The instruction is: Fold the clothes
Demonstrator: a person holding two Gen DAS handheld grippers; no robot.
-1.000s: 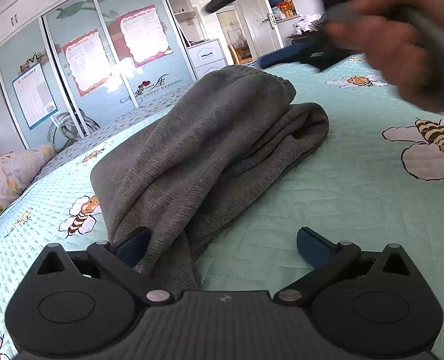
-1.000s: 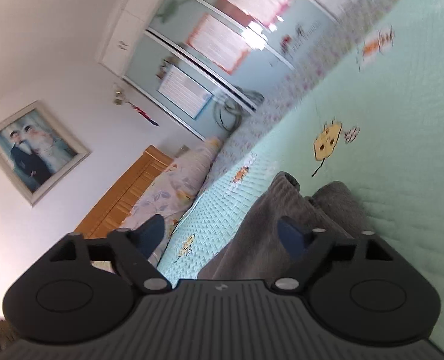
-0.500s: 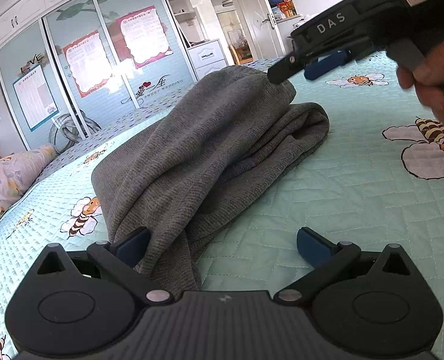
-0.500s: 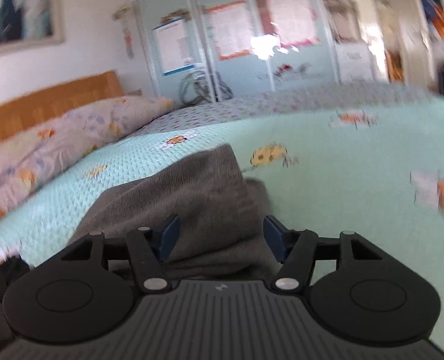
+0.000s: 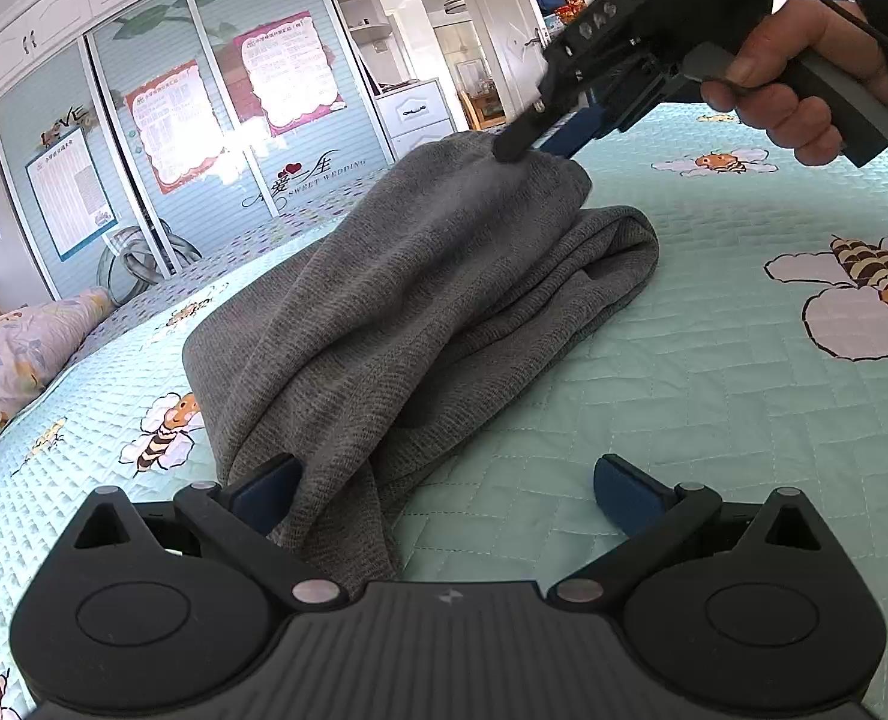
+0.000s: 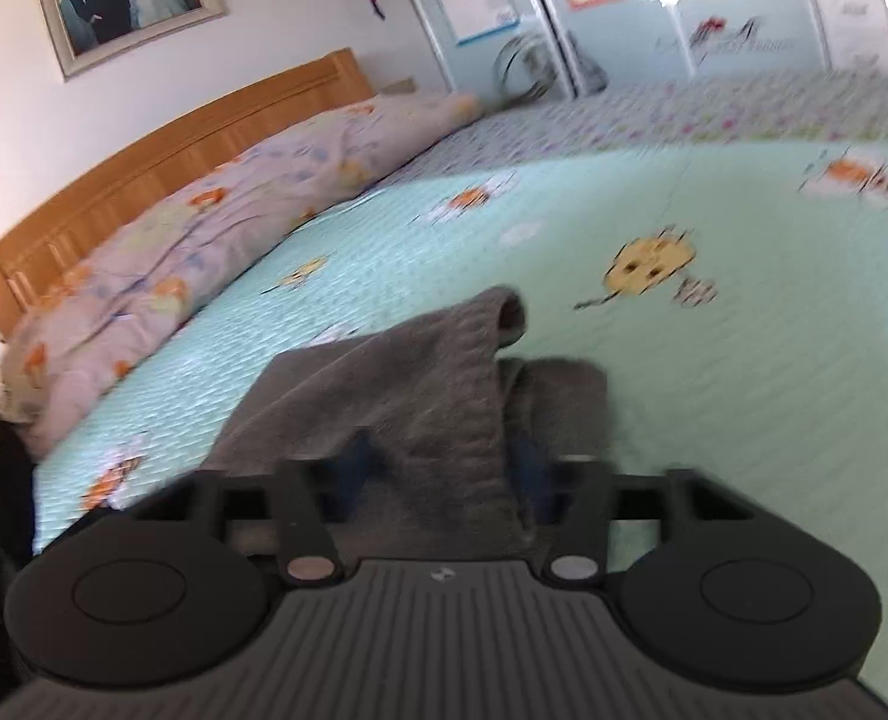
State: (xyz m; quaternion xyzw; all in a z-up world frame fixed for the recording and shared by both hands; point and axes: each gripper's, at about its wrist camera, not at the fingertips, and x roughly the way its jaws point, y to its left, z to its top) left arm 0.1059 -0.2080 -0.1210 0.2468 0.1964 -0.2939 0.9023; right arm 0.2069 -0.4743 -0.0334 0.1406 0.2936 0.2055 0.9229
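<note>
Lying between both tongs: grey garment (image 5: 420,300) on bedspread (image 5: 714,396).

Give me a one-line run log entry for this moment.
stage: grasping far end | right gripper: jaws closing around grey garment, grip unconfirmed | left gripper: open, near end between jaws | surface: bee-print bedspread

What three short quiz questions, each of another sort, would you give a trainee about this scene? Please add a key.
1. True or false: the left gripper stands wide open.
2. The bedspread shows: A bees, B stars, C stripes?
3. Which gripper has the far end of the grey garment between its fingers?
Key: 1 true. 2 A. 3 the right gripper; its jaws have just been closing, with the cloth between them.
</note>
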